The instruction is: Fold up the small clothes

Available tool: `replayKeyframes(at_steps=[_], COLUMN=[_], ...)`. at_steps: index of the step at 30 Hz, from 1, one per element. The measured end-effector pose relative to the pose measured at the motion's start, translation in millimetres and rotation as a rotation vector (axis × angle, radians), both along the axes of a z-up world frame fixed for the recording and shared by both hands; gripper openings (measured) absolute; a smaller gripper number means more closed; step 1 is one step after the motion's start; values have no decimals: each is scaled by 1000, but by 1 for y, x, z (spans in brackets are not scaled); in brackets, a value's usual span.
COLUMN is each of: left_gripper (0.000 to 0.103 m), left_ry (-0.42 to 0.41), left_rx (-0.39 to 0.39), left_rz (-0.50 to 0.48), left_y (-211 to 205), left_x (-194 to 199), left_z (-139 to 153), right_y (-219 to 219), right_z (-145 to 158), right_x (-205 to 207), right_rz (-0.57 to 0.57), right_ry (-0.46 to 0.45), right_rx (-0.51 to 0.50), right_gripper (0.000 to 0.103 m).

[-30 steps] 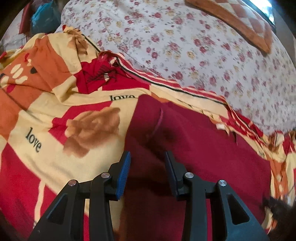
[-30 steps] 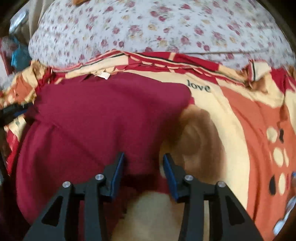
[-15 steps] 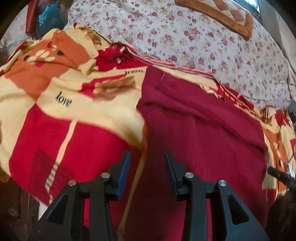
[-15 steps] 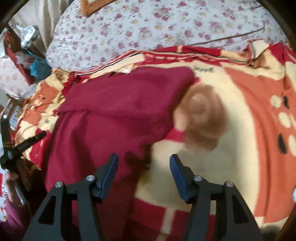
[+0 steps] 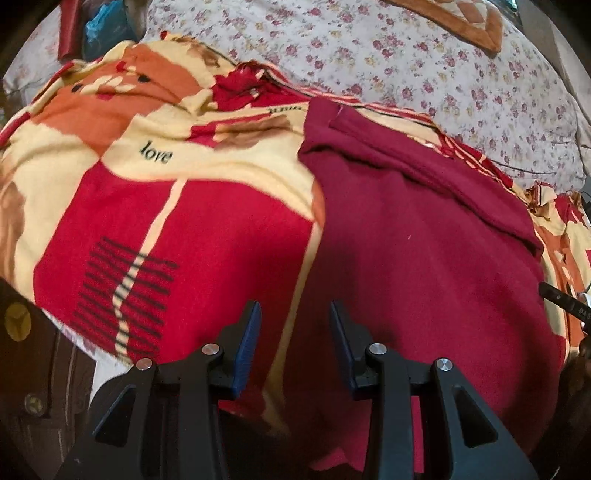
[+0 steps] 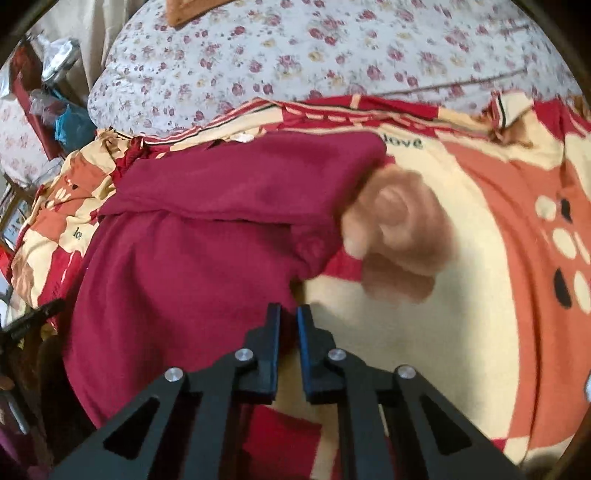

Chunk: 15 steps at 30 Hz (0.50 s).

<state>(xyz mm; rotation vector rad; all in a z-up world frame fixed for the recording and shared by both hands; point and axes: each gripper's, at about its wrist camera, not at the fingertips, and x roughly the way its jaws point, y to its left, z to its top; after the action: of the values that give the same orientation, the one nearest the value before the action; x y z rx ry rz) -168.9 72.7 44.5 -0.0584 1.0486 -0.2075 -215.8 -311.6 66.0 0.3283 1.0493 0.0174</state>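
Note:
A maroon garment (image 5: 424,240) lies spread on a red, cream and orange blanket (image 5: 184,221), with its far part folded over in a flap. My left gripper (image 5: 293,314) hovers open above the garment's near left edge, nothing between its blue pads. In the right wrist view the same garment (image 6: 207,240) fills the left half. My right gripper (image 6: 288,312) sits at its near right edge with the pads almost together, shut on a thin bit of maroon cloth. Each gripper's tip shows at the side edge of the other's view.
The blanket (image 6: 461,332) lies over a bed with a white floral sheet (image 5: 406,55). An orange-brown cushion (image 5: 472,22) sits at the far side. Clutter, with a blue bag (image 6: 70,125), stands beyond the bed's left corner. The bed's near edge drops off at the lower left (image 5: 44,369).
The left gripper has drawn back toward the bed's near edge, still open. The right jaws first widened, then closed at the garment's near right edge.

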Motion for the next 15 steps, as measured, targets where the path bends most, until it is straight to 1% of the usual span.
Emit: replayKeyframes(at_steps=[2,3,4,6,8,10,12,15], left_gripper=[17,17,17,17,17,17,17,17], left_ry=[7,9,8,1,-4,-3,-2,1], left_rx=[-7,-7,-3,11,18,20,22,27], left_rz=[10,10,8,3,-1,-5,-12,-18], left_y=[4,5,5,5,5,5,4,4], left_x=[-3,-6,-7,-10,-13,-16,-19,-23], left_z=[-2,-3,-3,-3,-3,-3,-4,-5], right_y=[0,0,0,4,12,17,21,23], right_z=[7,10,13,18,20,19,19,16], right_x=[-8,-11,-15,-26,-39,-50,-62,-78], right_rz=[-9,-10,-7,22,68,100,116,130], right_ry=[-12,-14,-13,-8,14,46,59,75], right_rx=[45,59,72,83,61,38,21,50], right_gripper=[11,19,34,49,50,56,57,59])
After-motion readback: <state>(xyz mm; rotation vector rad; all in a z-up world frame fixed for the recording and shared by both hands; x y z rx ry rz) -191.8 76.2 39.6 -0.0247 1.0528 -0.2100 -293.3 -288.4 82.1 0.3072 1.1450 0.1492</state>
